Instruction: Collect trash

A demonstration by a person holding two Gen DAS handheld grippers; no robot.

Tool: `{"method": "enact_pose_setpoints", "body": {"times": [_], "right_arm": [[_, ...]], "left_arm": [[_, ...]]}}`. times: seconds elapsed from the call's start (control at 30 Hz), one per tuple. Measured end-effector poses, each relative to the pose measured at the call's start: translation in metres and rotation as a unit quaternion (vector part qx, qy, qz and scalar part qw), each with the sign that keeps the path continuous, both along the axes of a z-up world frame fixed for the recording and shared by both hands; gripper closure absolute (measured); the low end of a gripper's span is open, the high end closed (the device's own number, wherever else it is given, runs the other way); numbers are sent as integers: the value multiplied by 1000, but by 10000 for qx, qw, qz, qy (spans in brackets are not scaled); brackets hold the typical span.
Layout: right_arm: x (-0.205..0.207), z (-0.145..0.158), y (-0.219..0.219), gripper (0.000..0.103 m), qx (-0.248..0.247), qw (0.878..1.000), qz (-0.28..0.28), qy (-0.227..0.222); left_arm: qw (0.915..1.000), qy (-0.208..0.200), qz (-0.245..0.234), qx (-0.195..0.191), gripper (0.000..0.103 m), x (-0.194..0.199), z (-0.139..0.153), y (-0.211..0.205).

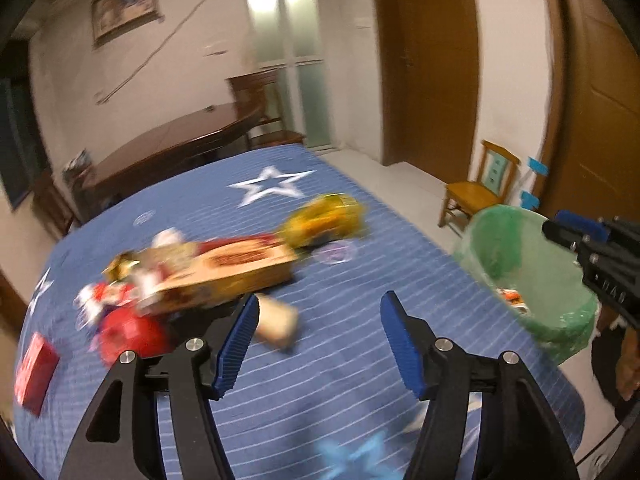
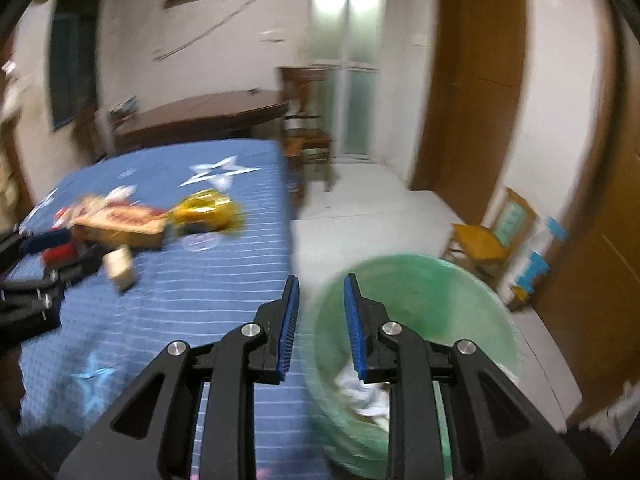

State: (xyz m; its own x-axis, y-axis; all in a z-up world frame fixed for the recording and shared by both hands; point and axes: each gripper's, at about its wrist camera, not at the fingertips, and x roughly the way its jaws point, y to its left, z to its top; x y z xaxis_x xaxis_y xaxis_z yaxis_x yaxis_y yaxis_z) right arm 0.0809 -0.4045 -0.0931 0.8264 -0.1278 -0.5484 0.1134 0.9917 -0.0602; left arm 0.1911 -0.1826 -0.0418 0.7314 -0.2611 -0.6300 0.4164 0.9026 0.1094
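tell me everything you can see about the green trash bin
The green trash bin is a round, open-topped container lined with a thin, translucent green plastic bag folded over its rim. It stands upright on the pale tiled floor, right beside the edge of the blue star-patterned cloth. Inside lies crumpled white and orange-printed trash. The right gripper, empty with jaws apart, hovers over its near rim without visibly touching it.

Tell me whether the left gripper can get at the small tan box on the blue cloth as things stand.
Probably yes. The left gripper is open and empty, and the tan box lies just ahead of its fingers on the cloth with nothing between them. The long carton sits close behind it.
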Motion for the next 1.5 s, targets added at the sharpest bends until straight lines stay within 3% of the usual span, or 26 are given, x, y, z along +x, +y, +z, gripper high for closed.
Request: {"method": "enact_pose_setpoints", "body": {"times": [0.07, 0.13, 0.27, 0.3, 0.4, 0.47, 0.6, 0.73, 0.83, 0.9, 1.0, 1.03, 1.1, 1.13, 1.17, 1.2, 1.33, 1.5], "right_arm": [[12, 3, 34, 75, -202, 9983, 548, 16], [19, 4, 64, 53, -389, 9942, 1003, -32], [30, 6, 136, 34, -917, 9743, 2052, -142], [36, 4, 158, 30, -1167, 9647, 2359, -98], [53, -4, 199, 28, -1938, 9418, 2745, -124], [71, -7, 216, 28, -2164, 9339, 2845, -81], [108, -8, 224, 28, -2071, 9348, 2882, 96], [132, -19, 229, 29, -2215, 9300, 2913, 357], [140, -26, 233, 30, -2285, 9289, 2877, 459], [146, -29, 235, 36, -2261, 9298, 2850, 567], [160, -38, 239, 54, -2149, 9318, 2812, 806], [163, -41, 238, 54, -2101, 9337, 2776, 833], [166, -39, 237, 57, -1951, 9389, 2721, 794], [166, -37, 236, 64, -1917, 9415, 2673, 738], [163, -34, 235, 74, -1877, 9433, 2650, 683], [159, -30, 231, 103, -1791, 9468, 2596, 646], [149, -17, 219, 103, -1536, 9540, 2522, 523], [128, -2, 210, 103, -1236, 9509, 2800, 452]], "left_arm": [[9994, -15, 323, -136, 35, 4, 9, 37], [9971, -33, 700, -284, 33, 11, 19, 77], [9869, 106, 1506, -564, 31, 39, 36, 166], [9823, 232, 1749, -625, 31, 51, 36, 191], [9677, 649, 2279, -860, 31, 85, 33, 240], [9579, 921, 2453, -1173, 31, 105, 31, 265], [9470, 1131, 2681, -1360, 34, 139, 32, 286], [9467, 1367, 2678, -1157, 34, 171, 18, 279], [9392, 1568, 2899, -961, 36, 200, -3, 276], [9333, 1756, 3004, -895, 37, 216, -17, 278], [9268, 2043, 3039, -830, 38, 236, -42, 275], [9246, 2132, 3076, -709, 40, 243, -52, 274], [9235, 2172, 3025, -924, 42, 247, -59, 279], [9251, 2154, 2994, -898, 55, 245, -59, 278], [9268, 2212, 2885, -939, 61, 241, -60, 278], [9286, 2278, 2770, -958, 67, 237, -60, 277], [9476, 2151, 2335, -347, 74, 194, -65, 260], [9533, 2251, 1871, -741, 75, 125, -60, 271]]}}
